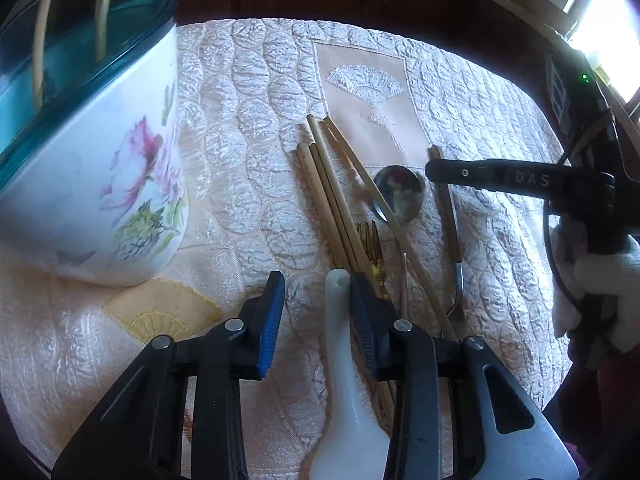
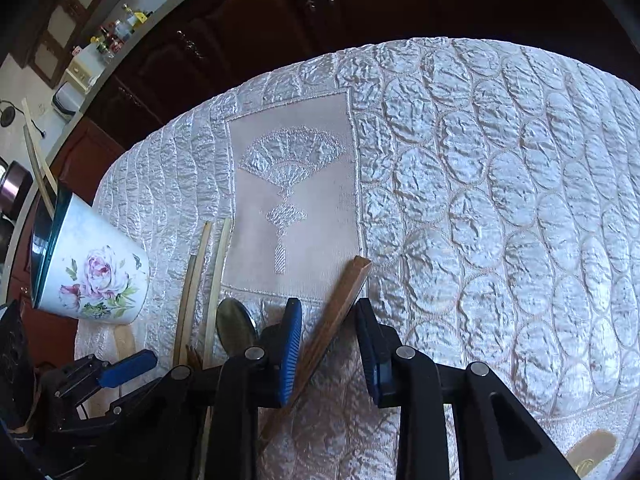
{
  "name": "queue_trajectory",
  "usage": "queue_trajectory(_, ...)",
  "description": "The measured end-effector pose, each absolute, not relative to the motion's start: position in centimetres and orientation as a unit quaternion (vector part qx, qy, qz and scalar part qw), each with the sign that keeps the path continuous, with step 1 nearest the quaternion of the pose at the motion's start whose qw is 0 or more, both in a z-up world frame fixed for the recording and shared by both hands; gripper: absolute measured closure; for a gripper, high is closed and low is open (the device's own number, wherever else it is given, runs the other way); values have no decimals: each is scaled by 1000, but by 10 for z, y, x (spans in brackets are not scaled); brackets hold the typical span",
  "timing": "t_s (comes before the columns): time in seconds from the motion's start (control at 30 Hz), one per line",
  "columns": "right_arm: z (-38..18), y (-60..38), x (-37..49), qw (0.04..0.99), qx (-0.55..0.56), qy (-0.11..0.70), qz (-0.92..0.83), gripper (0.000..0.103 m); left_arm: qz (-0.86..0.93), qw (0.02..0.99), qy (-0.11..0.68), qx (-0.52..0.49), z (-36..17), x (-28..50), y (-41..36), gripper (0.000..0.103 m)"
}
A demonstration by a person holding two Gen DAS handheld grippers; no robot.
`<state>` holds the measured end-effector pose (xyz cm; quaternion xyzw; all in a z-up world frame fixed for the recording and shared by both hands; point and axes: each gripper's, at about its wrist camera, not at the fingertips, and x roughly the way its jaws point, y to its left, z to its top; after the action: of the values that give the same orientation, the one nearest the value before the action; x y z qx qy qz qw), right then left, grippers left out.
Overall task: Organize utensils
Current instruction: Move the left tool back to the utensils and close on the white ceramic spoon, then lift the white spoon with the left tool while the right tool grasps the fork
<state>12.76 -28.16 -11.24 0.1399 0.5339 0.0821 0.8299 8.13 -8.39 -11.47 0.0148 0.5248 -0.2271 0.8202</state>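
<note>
A floral white container (image 1: 120,184) with a teal rim stands at the left, with two pale sticks in it; it also shows in the right wrist view (image 2: 96,280). Several wooden chopsticks (image 1: 324,192), a gold fork (image 1: 372,248) and a metal spoon (image 1: 398,194) lie in a pile on the cloth. My left gripper (image 1: 316,304) is open, its jaws either side of a white ceramic spoon's handle (image 1: 340,360). My right gripper (image 2: 328,336) is open, its jaws either side of a brown wooden-handled utensil (image 2: 340,304), which also shows in the left wrist view (image 1: 448,216).
A quilted cream tablecloth (image 2: 480,200) with embroidered fan panels covers the table. Dark wooden cabinets (image 2: 260,20) stand behind the far edge. The right gripper's body (image 1: 520,178) and a white-gloved hand (image 1: 600,288) show at the right of the left wrist view.
</note>
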Motion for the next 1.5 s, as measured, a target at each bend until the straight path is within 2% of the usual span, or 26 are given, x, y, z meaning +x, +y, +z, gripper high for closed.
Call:
queue_trajectory(0.13,-112,-277,132,830,133,534,85,75,-233,817,527,12,-116,83,-86,71)
queue_trajectory(0.2,-110,-276,132,833,124,531,88,78,-235,817,527,11,-116,83,-86,75)
queue_trajectory(0.27,-110,-271,133,835,118,528,96,87,-237,818,525,12,-116,81,-90,83)
queue_trajectory(0.33,-112,-264,133,836,113,527,100,87,-236,821,520,18,-115,79,-93,91)
queue_trajectory(1.0,-124,-231,88,815,50,557,153,88,-184,828,528,-31,-123,58,-46,91)
queue_trajectory(1.07,-125,-231,86,815,43,559,148,85,-185,828,528,-25,-124,54,-45,91)
queue_trajectory(1.13,-124,-230,83,814,46,559,150,74,-187,828,528,-22,-124,55,-47,91)
queue_trajectory(1.17,-125,-231,86,814,46,559,150,72,-189,827,529,-22,-124,56,-46,91)
queue_trajectory(1.47,-129,-236,102,821,88,549,129,72,-210,816,538,13,-127,60,-51,88)
queue_trajectory(1.5,-129,-233,102,825,79,545,126,75,-210,816,538,15,-127,61,-52,88)
